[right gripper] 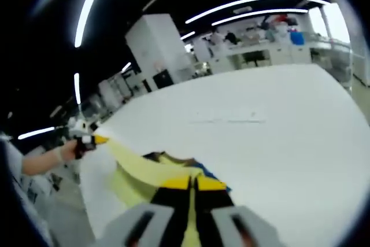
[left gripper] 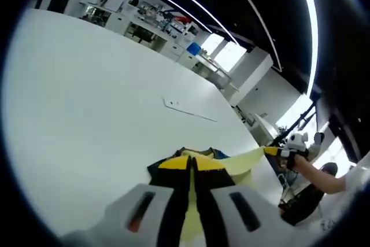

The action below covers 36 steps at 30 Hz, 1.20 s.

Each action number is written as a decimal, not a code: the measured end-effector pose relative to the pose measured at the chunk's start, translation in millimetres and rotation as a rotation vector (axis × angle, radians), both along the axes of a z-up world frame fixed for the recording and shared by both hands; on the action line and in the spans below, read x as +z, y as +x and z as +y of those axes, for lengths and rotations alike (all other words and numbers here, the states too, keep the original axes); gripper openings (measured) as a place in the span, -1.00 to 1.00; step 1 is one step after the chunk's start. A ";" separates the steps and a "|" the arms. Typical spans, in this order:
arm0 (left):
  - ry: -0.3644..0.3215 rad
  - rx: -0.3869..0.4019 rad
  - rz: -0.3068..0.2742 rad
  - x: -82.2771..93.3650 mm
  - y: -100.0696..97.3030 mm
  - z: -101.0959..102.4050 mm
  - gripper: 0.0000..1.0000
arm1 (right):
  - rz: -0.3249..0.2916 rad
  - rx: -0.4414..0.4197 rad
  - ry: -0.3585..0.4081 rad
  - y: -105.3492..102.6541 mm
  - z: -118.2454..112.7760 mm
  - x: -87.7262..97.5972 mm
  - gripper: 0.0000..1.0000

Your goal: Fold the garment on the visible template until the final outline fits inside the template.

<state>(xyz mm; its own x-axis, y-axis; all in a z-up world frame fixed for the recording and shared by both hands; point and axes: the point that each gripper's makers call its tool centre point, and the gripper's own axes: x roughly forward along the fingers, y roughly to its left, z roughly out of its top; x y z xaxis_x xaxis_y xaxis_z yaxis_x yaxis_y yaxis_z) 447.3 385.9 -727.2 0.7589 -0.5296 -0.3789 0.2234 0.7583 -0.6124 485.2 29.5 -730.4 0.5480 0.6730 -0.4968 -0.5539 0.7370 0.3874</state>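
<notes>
garment: pale yellow cloth [left gripper: 243, 163] with a bit of blue and dark trim, lifted off the white table [left gripper: 87, 114] and stretched in a band between the two tongs

left tongs [left gripper: 191, 163]: jaws pinched together on one end of the cloth, yellow fabric runs down between them

right tongs [right gripper: 192, 183]: same deal, closed on the other end. In the left gripper view you can see it out at the right [left gripper: 283, 152] with a hand [left gripper: 306, 169] behind it

template: thin outline marks on the table [left gripper: 188, 110], well apart from the cloth, too faint to read properly

how it'll handle: my guess is light and floppy. It sags between the grips, so no stiffness at all. Probably slides easily on that smooth top.

where to grab: corners or hem edges, so the fold line drops straight. Grabbing mid-panel would likely just bunch it.
</notes>
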 end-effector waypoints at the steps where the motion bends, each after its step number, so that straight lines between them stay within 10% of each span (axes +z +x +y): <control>1: 0.005 0.003 0.005 -3.9 1.8 -0.6 -1.00 | 0.005 -0.004 -0.002 2.0 0.4 -2.9 -1.00; 22: 0.044 0.055 0.168 -82.8 11.1 2.5 -1.00 | 0.121 -0.033 -0.090 14.6 2.4 -70.6 -1.00; 36: 0.029 0.026 0.129 -80.6 8.6 -2.9 -1.00 | 0.118 -0.014 -0.116 12.0 1.8 -78.7 -1.00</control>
